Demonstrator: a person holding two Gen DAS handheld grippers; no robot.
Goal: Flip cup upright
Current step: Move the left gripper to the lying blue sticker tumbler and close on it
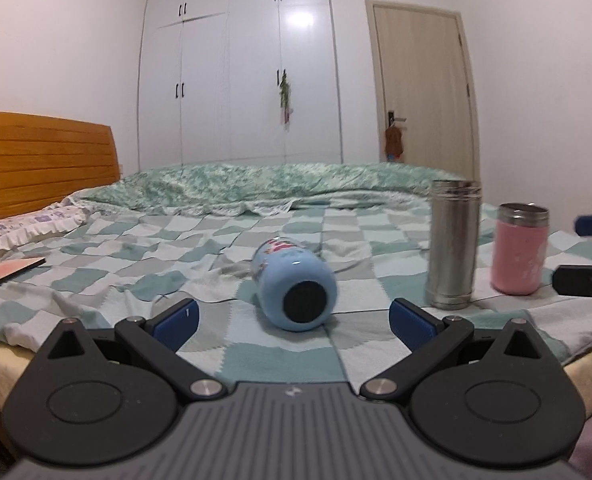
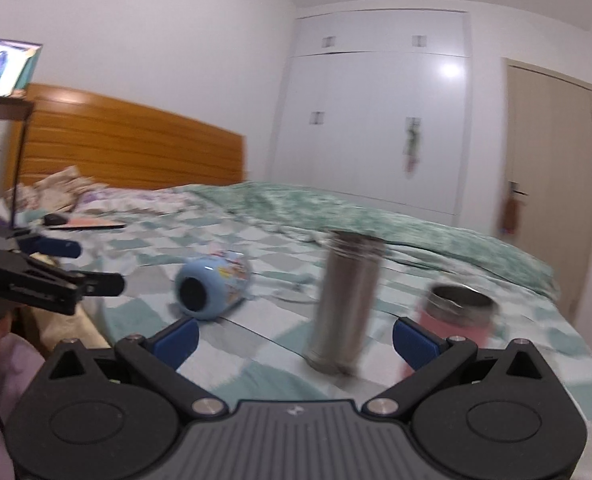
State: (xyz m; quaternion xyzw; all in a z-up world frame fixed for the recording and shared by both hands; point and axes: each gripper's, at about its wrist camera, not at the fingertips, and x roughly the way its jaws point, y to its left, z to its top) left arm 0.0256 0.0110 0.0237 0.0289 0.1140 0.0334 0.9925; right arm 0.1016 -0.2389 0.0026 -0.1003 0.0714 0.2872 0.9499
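A light blue cup [image 1: 294, 286] with a cartoon print lies on its side on the checked bedspread, its dark base facing me. It also shows in the right wrist view [image 2: 212, 290]. My left gripper [image 1: 294, 318] is open and empty, its blue pads just short of the cup on either side. My right gripper [image 2: 296, 336] is open and empty, close in front of an upright steel flask [image 2: 346, 300]. In the left wrist view the right gripper shows at the right edge [image 1: 588, 276]. The left gripper shows at the left of the right wrist view [image 2: 76, 266].
The steel flask [image 1: 452, 244] and a pink cup [image 1: 520, 248] stand upright to the right of the blue cup; the pink cup [image 2: 456, 320] is blurred. A flat book [image 1: 4, 274] and a pillow [image 1: 24, 224] lie at the left. A green quilt [image 1: 256, 184] is behind.
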